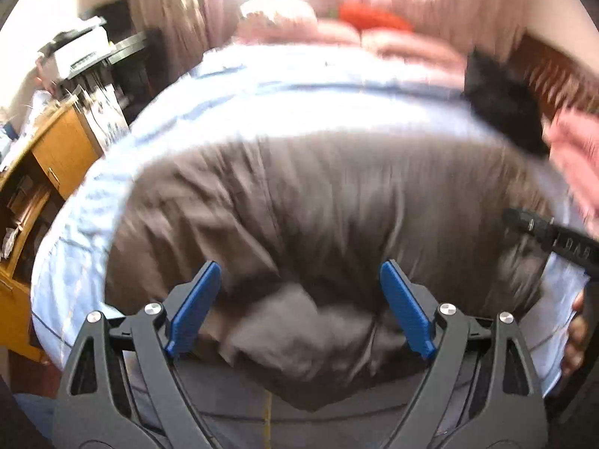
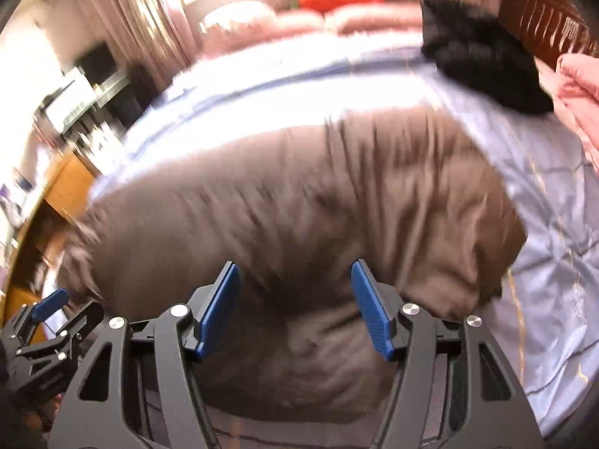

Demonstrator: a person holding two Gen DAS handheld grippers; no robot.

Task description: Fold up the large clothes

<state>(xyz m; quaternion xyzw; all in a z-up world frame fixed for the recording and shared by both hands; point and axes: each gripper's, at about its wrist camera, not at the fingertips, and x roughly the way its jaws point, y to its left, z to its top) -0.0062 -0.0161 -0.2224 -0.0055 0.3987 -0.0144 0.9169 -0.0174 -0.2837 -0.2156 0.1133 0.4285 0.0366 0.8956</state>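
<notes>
Fingers come first in both views. The left gripper (image 1: pixel 299 307) stands wide, its blue pads (image 1: pixel 194 307) well apart with nothing between them but air; a bunched fold of the brown garment (image 1: pixel 318 224) lies just beyond and below the tips, at 12 o'clock. Whether the pads touch the cloth is lost in blur. The right gripper (image 2: pixel 295 307) is also spread wide, holding nothing, and the garment (image 2: pixel 299 205) lies at its 12 o'clock, humped and creased, running off toward 10 and 2 o'clock. In the left view the right gripper's black body (image 1: pixel 554 235) enters at 3 o'clock over the garment's edge, with a hand (image 1: pixel 576 333) behind it. In the right view the left gripper (image 2: pixel 48 314) shows at 8 o'clock.

The garment rests on a pale blue bedspread (image 1: pixel 262 93), which surrounds it on the far and side edges. Farther on, at 2 o'clock, a black cloth (image 1: pixel 501 108) lies on the bedspread, beside a pink blanket (image 1: pixel 576 149). At 12 o'clock, farthest off, pink pillows (image 1: pixel 374 37) and something red (image 1: pixel 374 18) sit by curtains (image 1: pixel 168 0). At 9 o'clock stands a wooden cabinet (image 1: pixel 63 149).
</notes>
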